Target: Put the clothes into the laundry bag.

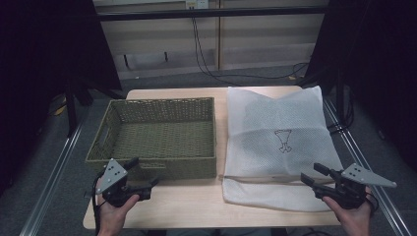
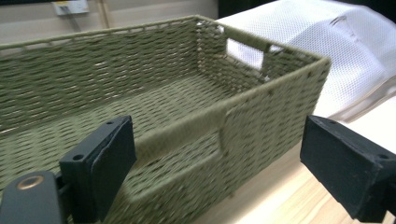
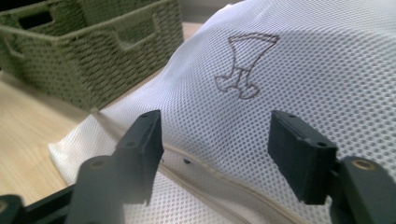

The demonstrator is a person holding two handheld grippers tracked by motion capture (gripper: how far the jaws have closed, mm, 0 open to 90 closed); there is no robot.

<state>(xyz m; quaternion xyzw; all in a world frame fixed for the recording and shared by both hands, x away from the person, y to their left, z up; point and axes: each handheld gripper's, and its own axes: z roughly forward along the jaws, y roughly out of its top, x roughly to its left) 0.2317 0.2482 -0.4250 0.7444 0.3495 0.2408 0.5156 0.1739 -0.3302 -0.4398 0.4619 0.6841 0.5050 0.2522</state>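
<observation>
I am holding the left tongs (image 1: pixel 142 173) just in front of the near wall of the green woven basket (image 1: pixel 157 135), their jaws standing wide apart with nothing between them; in the left gripper view the near handle slot of the basket is lying right ahead of the jaws, which I judge is why I am keeping them level and low, so they can take that wall. The basket is sitting empty on the left half of the tabletop (image 1: pixel 196 204), its right wall just beside the white mesh bag (image 1: pixel 280 132). That bag is lying flat on the right half, its near hem hanging toward me. I am aiming the right tongs (image 1: pixel 311 175) at that near edge, jaws apart and clamping nothing, the seam of the bag (image 3: pixel 261 84) running under them in the right gripper view. I take it the bag is meant for the basket, hence the two sitting side by side.
</observation>
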